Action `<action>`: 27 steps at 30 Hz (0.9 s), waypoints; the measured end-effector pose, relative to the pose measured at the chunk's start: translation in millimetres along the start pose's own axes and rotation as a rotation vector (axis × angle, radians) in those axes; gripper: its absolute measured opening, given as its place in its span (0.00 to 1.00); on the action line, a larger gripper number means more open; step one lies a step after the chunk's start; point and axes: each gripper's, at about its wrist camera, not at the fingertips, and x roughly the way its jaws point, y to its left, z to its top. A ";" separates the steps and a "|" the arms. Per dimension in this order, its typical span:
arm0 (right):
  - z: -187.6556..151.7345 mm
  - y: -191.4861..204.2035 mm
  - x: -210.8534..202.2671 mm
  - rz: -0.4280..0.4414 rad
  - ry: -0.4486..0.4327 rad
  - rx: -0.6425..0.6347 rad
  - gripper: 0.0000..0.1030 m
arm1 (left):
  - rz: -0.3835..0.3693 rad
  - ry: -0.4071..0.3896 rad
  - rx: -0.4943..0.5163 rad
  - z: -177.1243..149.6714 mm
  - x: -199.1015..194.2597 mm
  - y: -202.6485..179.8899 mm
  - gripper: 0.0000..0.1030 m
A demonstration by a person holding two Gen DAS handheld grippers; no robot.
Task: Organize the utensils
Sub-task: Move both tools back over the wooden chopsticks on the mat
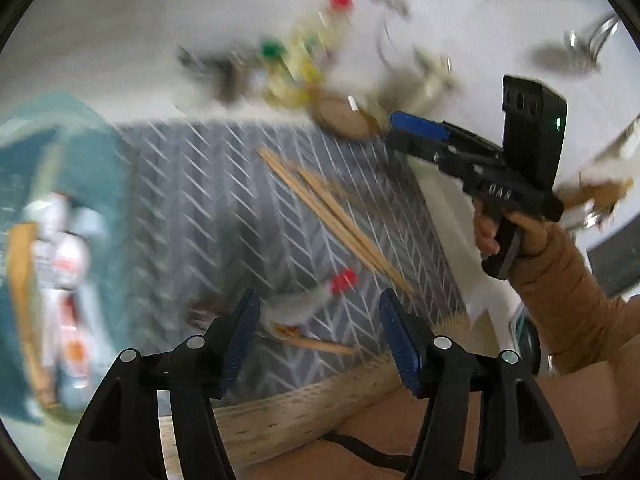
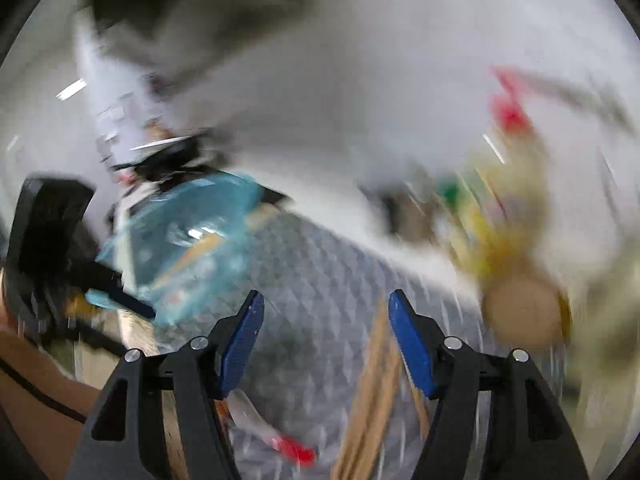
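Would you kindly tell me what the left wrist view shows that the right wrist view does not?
Only the left wrist view shows the right gripper, held in a hand, and metal utensils at upper right. Only the right wrist view shows the left gripper's dark body at its left edge. Both share the grey patterned mat, the wooden chopsticks and the blurred colourful utensil pile.

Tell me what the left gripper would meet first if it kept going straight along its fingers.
Probably the red-handled utensil lying on the grey mat, seen right between the left gripper's open fingers. Blur leaves depth unclear; the wooden sticks lie further on, to the right.
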 end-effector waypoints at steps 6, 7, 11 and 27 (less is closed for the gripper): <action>-85.1 -44.2 14.7 -0.155 0.095 0.212 0.51 | 0.010 0.056 -0.024 23.4 71.2 -5.5 0.61; -92.3 -48.8 18.2 -0.169 0.105 0.224 0.45 | 0.020 0.046 -0.041 28.7 78.3 -6.3 0.61; -111.4 -66.8 19.1 -0.234 0.113 0.238 0.44 | 0.018 0.038 -0.152 51.3 106.4 -1.8 0.61; -127.3 -38.6 48.2 -0.378 0.171 -0.153 0.30 | 0.280 0.055 -0.058 96.3 181.6 -25.3 0.24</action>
